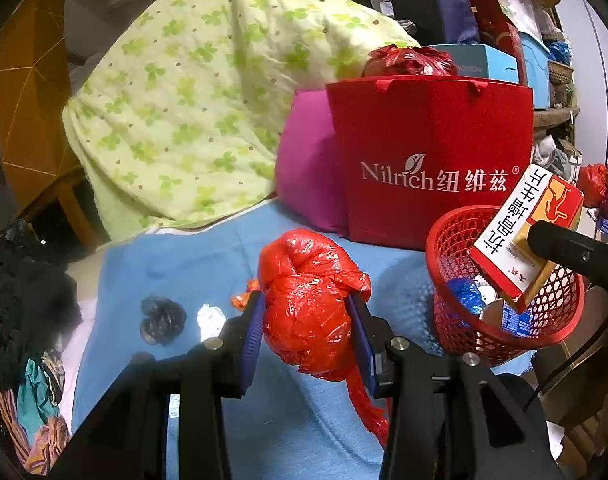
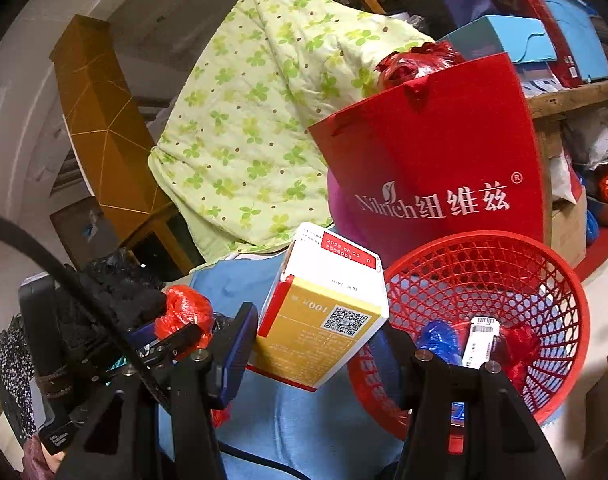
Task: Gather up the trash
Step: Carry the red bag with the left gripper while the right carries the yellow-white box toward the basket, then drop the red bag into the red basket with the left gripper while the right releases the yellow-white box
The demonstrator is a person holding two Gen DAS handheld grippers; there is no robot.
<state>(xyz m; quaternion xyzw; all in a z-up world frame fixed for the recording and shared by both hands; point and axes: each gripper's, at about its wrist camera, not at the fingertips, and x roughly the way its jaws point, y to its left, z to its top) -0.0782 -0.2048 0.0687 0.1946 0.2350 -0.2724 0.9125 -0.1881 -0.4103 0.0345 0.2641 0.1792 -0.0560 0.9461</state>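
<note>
My left gripper [image 1: 306,310] is shut on a crumpled red plastic bag [image 1: 310,304], held above the blue sheet [image 1: 163,280]. My right gripper [image 2: 316,332] is shut on a white, red and yellow medicine box [image 2: 324,320], held at the left rim of the red mesh basket [image 2: 504,264]. In the left wrist view the box [image 1: 524,232] tilts over the basket [image 1: 464,312], to the right of the bag. The basket holds a blue wrapper [image 2: 440,340], a white tube [image 2: 480,336] and red plastic. The left gripper with the bag [image 2: 183,312] shows at the left of the right wrist view.
A crumpled white paper [image 1: 209,316], a dark lump [image 1: 161,318] and an orange scrap [image 1: 243,298] lie on the sheet. A red Nilrich paper bag [image 1: 432,160] stands behind the basket beside a magenta pillow [image 1: 308,168] and a green clover quilt [image 1: 183,100]. Clothes pile at left [image 1: 23,320].
</note>
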